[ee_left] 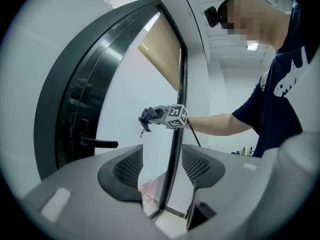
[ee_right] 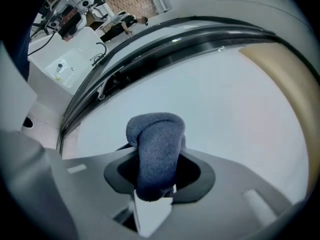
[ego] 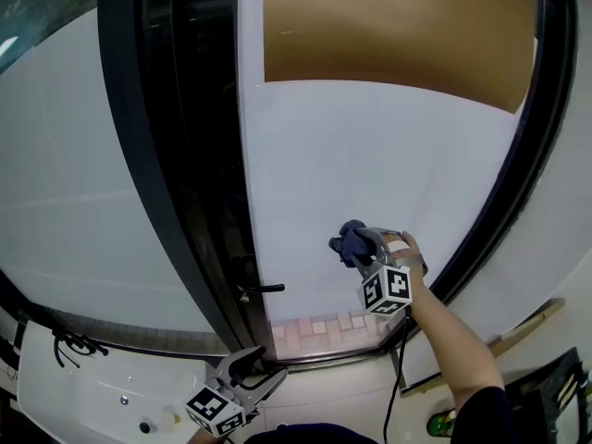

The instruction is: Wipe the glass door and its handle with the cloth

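The frosted glass door (ego: 370, 155) fills the middle of the head view, framed in black. Its black lever handle (ego: 262, 289) juts out low on the left edge and shows too as the handle (ee_left: 97, 143) in the left gripper view. My right gripper (ego: 356, 246) is shut on a bunched dark blue cloth (ego: 350, 240), pressed against the lower glass. The right gripper view shows the cloth (ee_right: 157, 151) clamped between the jaws against the pane. My left gripper (ego: 259, 376) hangs open and empty below the door's bottom edge; in its own view the left gripper (ee_left: 161, 169) points at the door.
A brown blind (ego: 398, 26) covers the top of the pane. A white counter (ego: 102, 391) with cables lies at lower left. Pale bricks (ego: 319, 326) show through the clear strip at the door's foot. A person's arm (ego: 453, 340) reaches in from lower right.
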`<control>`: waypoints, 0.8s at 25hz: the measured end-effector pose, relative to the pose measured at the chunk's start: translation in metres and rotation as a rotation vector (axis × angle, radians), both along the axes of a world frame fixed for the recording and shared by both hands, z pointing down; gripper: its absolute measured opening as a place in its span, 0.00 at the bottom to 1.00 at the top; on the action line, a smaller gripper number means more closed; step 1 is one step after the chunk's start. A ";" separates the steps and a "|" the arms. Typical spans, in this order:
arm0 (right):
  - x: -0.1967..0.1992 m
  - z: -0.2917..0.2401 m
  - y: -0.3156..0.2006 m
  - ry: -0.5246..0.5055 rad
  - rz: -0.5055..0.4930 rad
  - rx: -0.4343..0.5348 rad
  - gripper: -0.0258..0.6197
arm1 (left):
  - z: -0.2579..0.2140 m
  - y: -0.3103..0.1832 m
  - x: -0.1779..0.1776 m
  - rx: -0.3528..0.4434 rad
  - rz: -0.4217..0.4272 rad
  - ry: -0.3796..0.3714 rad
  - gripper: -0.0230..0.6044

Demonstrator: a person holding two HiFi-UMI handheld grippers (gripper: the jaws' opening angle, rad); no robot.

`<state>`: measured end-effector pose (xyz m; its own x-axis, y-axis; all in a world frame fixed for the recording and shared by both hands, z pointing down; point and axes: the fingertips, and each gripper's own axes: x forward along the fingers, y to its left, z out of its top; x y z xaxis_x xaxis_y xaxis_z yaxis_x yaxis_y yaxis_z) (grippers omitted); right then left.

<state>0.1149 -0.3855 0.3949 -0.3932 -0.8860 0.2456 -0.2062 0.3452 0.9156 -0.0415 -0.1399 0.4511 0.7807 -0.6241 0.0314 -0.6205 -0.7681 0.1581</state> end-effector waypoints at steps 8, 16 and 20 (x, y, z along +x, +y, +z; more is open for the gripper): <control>0.033 -0.007 0.002 -0.127 0.087 -0.024 0.26 | 0.001 0.003 -0.001 0.004 0.008 -0.001 0.42; -0.099 -0.019 0.044 -0.132 -0.176 -0.019 0.26 | 0.002 0.007 -0.023 -0.004 -0.026 -0.006 0.42; -0.173 -0.009 0.054 -0.100 -0.289 -0.029 0.26 | 0.002 0.009 -0.036 -0.005 -0.050 -0.012 0.42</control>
<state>-0.0576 -0.3316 0.3855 -0.6512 -0.7273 0.2168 -0.1841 0.4286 0.8846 -0.0773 -0.1307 0.4534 0.7480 -0.6622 0.0441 -0.6600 -0.7352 0.1545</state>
